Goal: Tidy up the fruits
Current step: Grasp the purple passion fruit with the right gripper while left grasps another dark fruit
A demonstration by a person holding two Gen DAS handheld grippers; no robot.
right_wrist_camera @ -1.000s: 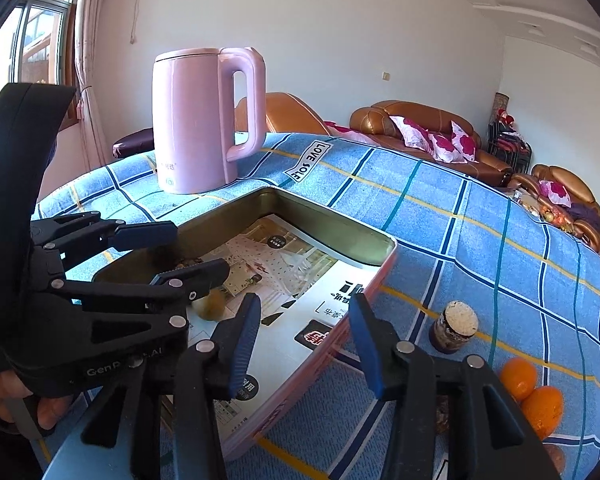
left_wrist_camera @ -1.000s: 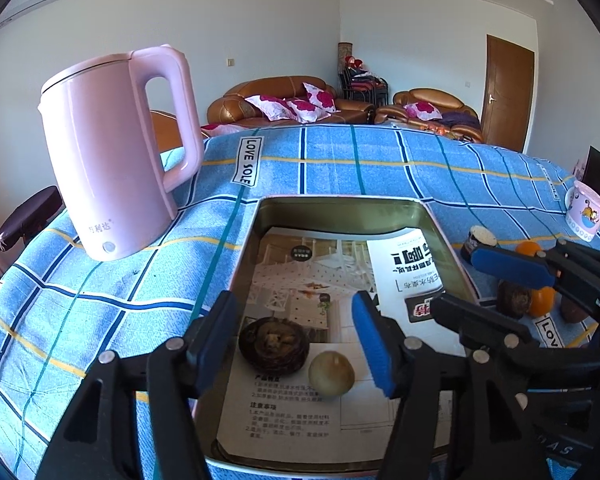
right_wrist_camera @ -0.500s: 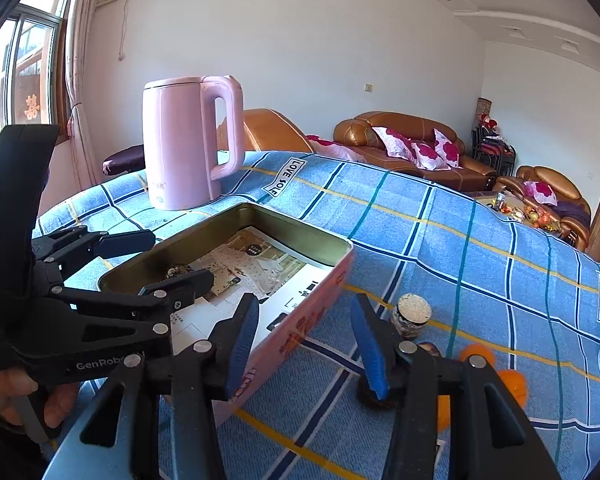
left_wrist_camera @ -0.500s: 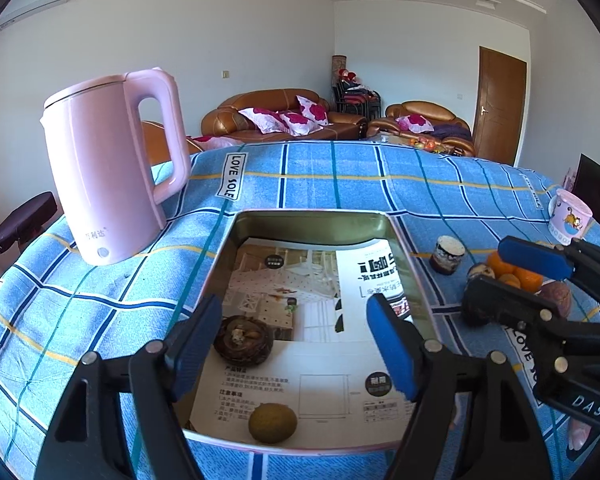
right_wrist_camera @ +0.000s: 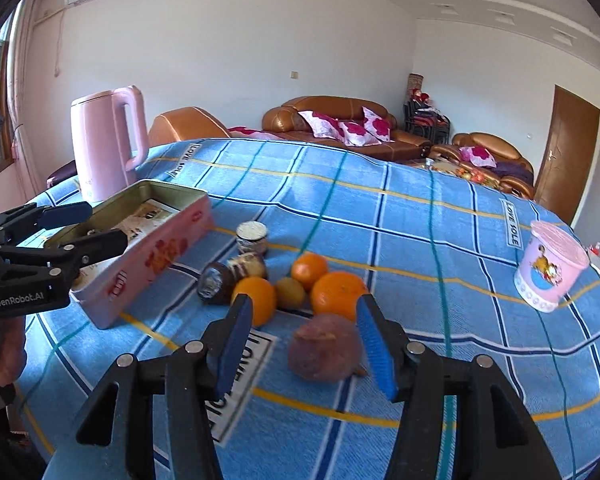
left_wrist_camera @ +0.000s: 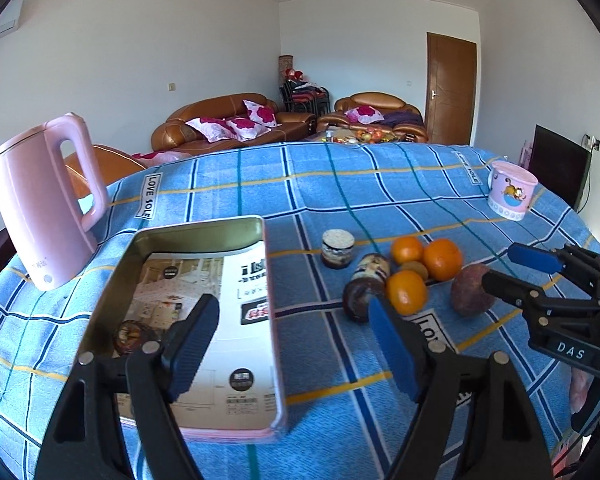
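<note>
L gripper (left_wrist_camera: 296, 336) jaws apart, just been opening, nothing btwn pads; hangs over tin's (left_wrist_camera: 270, 280) right edge + blue checked cloth (left_wrist_camera: 340, 192). R gripper (right_wrist_camera: 306, 338) also just been opening, brownish fruit (right_wrist_camera: 324, 346) btwn pads, no contact visible. 3 oranges (right_wrist_camera: 338, 290), small kiwi (right_wrist_camera: 290, 292), 2 jars on cloth just right of tin. Dark fruit (left_wrist_camera: 130, 336) already in tin. Pink kettle (left_wrist_camera: 40, 200) behind tin.

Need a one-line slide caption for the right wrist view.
Right gripper, open, approaches a brownish-purple fruit beside three oranges on the blue checked tablecloth; pink tin at left.
</note>
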